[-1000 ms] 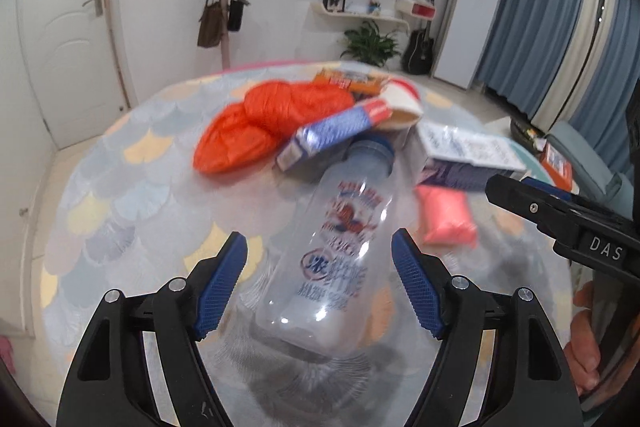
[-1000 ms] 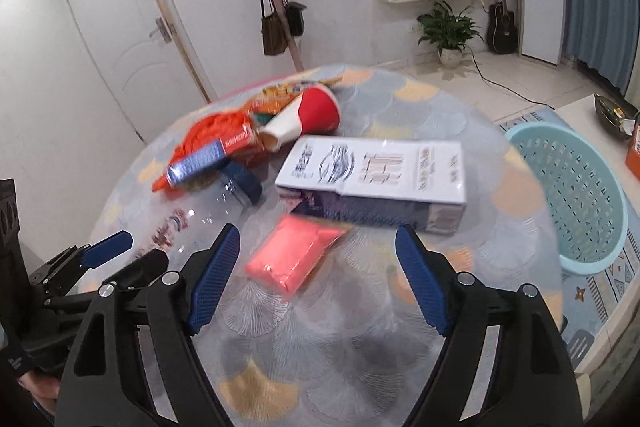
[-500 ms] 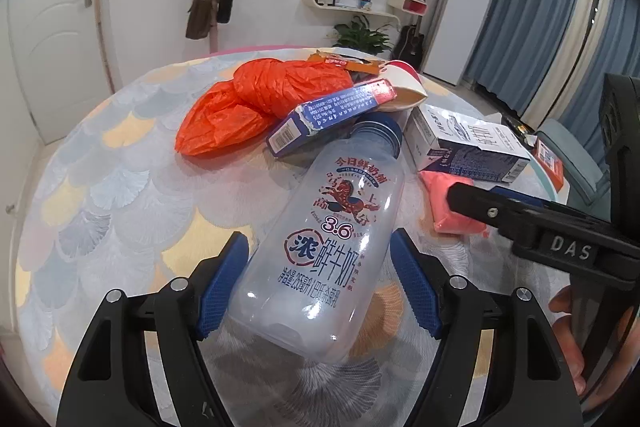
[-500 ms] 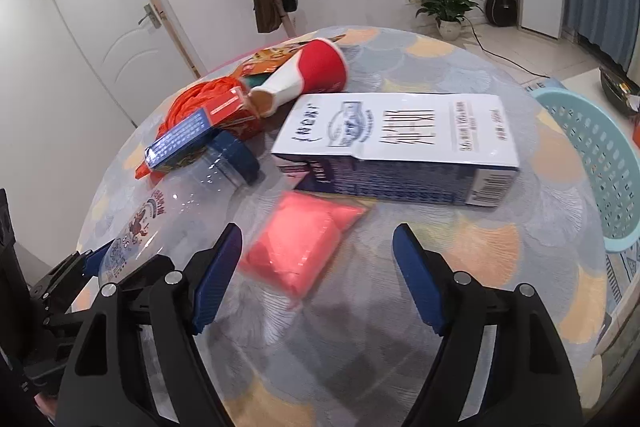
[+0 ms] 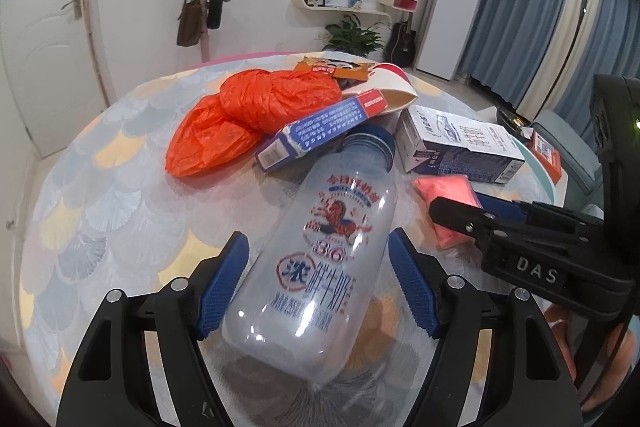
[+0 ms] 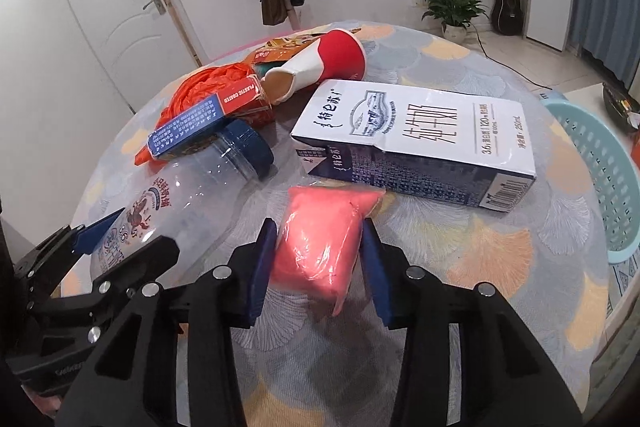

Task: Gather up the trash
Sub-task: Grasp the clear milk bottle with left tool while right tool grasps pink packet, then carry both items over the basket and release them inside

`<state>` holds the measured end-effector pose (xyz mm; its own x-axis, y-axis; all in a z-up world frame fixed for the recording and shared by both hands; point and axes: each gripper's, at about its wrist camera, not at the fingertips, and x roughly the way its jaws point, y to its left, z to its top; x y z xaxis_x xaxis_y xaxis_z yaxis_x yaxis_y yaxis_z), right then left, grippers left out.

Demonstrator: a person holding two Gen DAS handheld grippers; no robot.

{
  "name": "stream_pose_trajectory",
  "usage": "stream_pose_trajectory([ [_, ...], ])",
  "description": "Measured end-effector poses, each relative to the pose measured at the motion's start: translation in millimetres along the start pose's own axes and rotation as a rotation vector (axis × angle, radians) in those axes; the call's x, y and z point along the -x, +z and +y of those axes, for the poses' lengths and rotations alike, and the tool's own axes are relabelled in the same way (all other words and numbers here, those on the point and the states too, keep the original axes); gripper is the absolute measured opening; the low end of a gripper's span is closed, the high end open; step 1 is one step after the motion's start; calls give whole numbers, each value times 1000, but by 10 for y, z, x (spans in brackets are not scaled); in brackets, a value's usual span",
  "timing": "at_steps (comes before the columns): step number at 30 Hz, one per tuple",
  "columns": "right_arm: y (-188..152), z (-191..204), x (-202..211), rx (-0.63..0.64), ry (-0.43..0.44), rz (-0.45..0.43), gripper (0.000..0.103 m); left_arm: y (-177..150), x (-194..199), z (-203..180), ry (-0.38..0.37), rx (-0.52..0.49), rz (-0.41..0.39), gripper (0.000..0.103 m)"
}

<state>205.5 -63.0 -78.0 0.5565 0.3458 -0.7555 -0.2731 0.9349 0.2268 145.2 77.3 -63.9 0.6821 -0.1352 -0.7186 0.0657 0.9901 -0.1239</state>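
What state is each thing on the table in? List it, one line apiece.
Left gripper: open, fingers either side of the bottle.
Right gripper: shut on the pink packet.
Bottle: lying down, capped, looks empty.
Pink packet: pinched between the pads.
Milk carton: lying flat.
Paper cup: tipped over.
Basket: upright beside the table.

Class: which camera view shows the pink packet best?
The right wrist view: the pink packet fills the centre, whole, pressed between the right gripper fingers. In the left wrist view the packet sits far right, partly hidden behind the right gripper.
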Motion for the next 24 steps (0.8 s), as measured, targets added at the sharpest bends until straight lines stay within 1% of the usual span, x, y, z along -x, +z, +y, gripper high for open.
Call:
stream_pose_trajectory([
  [3,-7,-50,68,-5,7,-10,39,6,7,-29,-25,-15,0,59],
  [4,-17,-74,94,-8,9,-13,39,6,9,-36,-31,-17,-1,57],
  [7,-4,-170,209,-25,21,-30,39,-4,26,-53,-37,-13,-4,56],
  [10,15,-260,359,-43,29,-59,39,-6,82,-97,-69,-12,-14,54],
  [17,73,-444,718,-68,37,-138,39,39,340,-401,-116,-52,-75,53],
  [21,87,-553,844,-84,32,-165,39,61,366,-542,-122,-74,-67,53],
  [23,75,-603,901,-94,31,-177,39,79,396,-548,-167,-55,-72,53],
  [24,80,-647,949,-101,23,-189,39,99,430,-562,-186,-52,-88,53],
])
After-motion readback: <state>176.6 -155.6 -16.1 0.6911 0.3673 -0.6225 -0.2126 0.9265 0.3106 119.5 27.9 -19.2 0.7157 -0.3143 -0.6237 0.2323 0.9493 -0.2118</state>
